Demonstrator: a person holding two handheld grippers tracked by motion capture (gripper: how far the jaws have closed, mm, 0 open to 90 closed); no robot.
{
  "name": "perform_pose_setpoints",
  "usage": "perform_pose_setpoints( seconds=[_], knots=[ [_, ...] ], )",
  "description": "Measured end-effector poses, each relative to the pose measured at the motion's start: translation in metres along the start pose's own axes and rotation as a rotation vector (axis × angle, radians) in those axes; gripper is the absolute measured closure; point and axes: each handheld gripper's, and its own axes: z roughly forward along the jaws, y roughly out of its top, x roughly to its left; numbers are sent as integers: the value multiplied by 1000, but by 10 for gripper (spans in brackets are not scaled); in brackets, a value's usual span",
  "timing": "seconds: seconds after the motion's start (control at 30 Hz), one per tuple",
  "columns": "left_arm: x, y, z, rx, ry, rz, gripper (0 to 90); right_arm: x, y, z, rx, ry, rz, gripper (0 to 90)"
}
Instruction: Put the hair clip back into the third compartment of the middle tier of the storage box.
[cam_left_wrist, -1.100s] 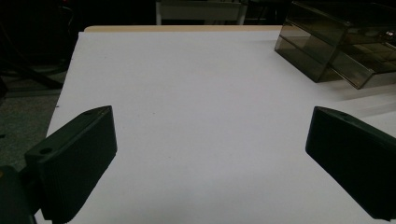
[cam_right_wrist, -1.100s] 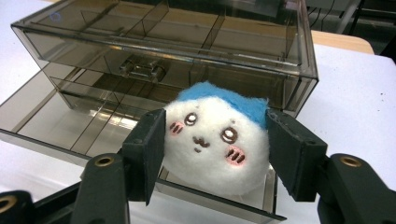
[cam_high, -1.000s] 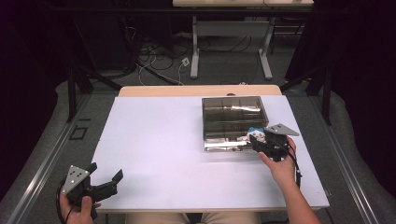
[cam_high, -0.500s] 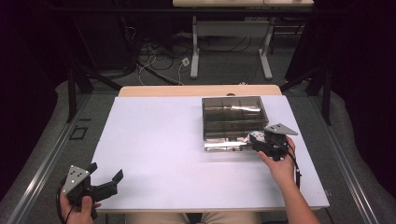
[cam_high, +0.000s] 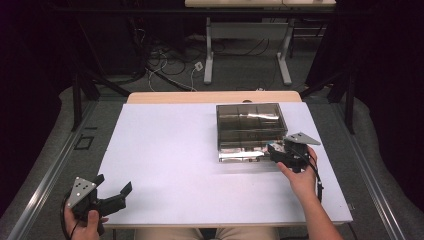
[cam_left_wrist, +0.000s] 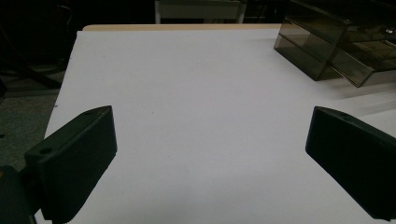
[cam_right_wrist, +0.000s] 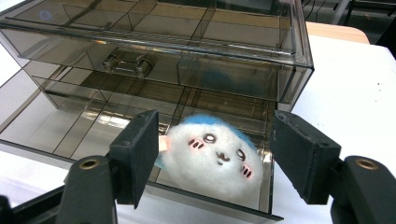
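High view: smoked plastic drawer unit (cam_high: 251, 125) on white surface (cam_high: 165, 165), lowest drawer (cam_high: 242, 156) pulled out; right gripper (cam_high: 276, 152) at its front corner; left gripper (cam_high: 116, 196) idle at near left edge. Left gripper view: fingers (cam_left_wrist: 77, 161) wide apart, nothing between. Right gripper view: fingers (cam_right_wrist: 137, 151) just opening, apart beside white plush toy (cam_right_wrist: 212, 158), now lying in open drawer, released. Placement apparently done; drawer not yet closed.

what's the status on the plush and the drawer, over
Right gripper jaws just opening, apart from the white plush toy between them. Toy lies in the open bottom drawer. Left gripper open, idle. Nothing in the way.
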Motion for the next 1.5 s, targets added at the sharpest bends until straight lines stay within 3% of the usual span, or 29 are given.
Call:
perform_pose_setpoints(
  seconds=[0.33, 1.13, 1.5],
  knots=[
    [0, 0, 0, 2, -1, 3, 22, 2, 0, -2, 8, 13, 4, 299],
    [-1, -1, 2, 2, -5, -1, 27, 16, -4, -7, 8, 51, -44, 282],
    [-3, -1, 4, 39, -7, 17, 60, 19, -3, -12, -1, 62, -52, 285]
  ],
)
